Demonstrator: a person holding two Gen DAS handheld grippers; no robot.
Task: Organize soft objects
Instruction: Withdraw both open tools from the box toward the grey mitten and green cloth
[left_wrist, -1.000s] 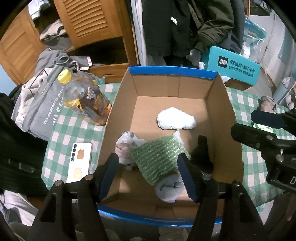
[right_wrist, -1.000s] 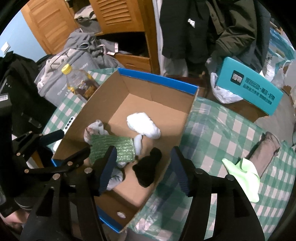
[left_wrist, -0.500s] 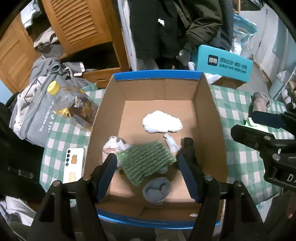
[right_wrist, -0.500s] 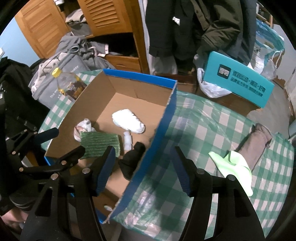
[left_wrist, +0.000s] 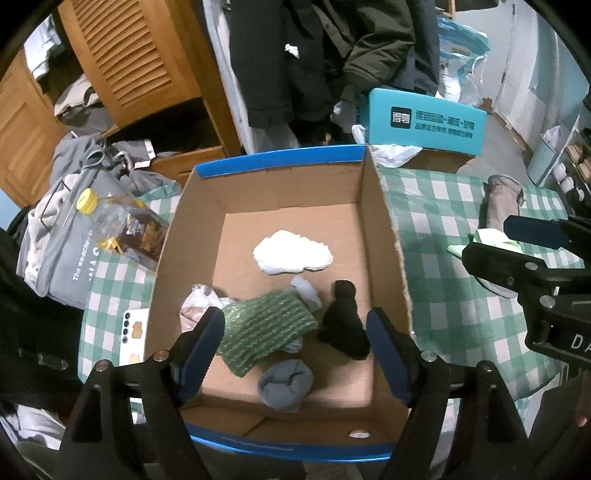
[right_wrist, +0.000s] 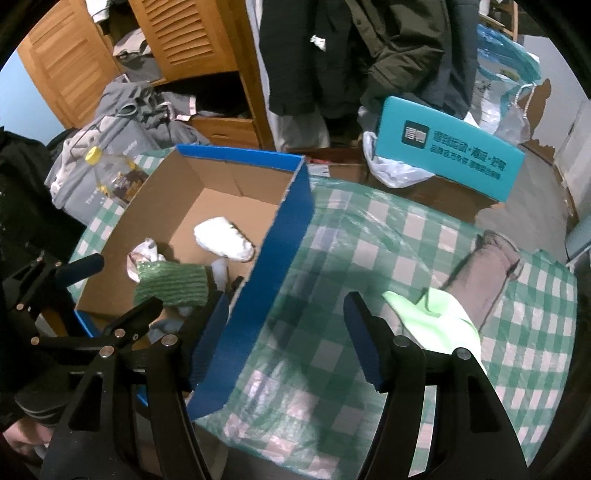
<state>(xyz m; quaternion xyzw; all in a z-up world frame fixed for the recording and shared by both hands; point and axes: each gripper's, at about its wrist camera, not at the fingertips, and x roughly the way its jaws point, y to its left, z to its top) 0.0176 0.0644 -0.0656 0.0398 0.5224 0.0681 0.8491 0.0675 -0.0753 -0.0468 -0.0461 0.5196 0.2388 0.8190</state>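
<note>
Lime-green soft cloth (right_wrist: 432, 317) lies crumpled on the checked worktop (right_wrist: 369, 258) beside a long taupe sock (right_wrist: 491, 266); right hand-held gripper (right_wrist: 286, 339) spread, left hand-held gripper (left_wrist: 295, 350) spread over the blue-edged cardboard box (left_wrist: 384, 236)

Your work surface is a table with a green-and-white checked cloth (right_wrist: 388, 236). Directly on it, taking the cardboard box (left_wrist: 384, 236) as landmark:
- the box itself sits on the cloth, blue-edged, open top.
- left of the box: a yellow-capped bottle (left_wrist: 122, 225) lying on its side, just beside the box wall.
- nearer you from the bottle, also left of the box: a white phone (left_wrist: 133, 334), face down, partly hidden by the box wall.
- right of the box, well apart: a light-green cloth (right_wrist: 436, 317), and touching it on the far side a grey-brown sock (right_wrist: 487, 266).
</note>
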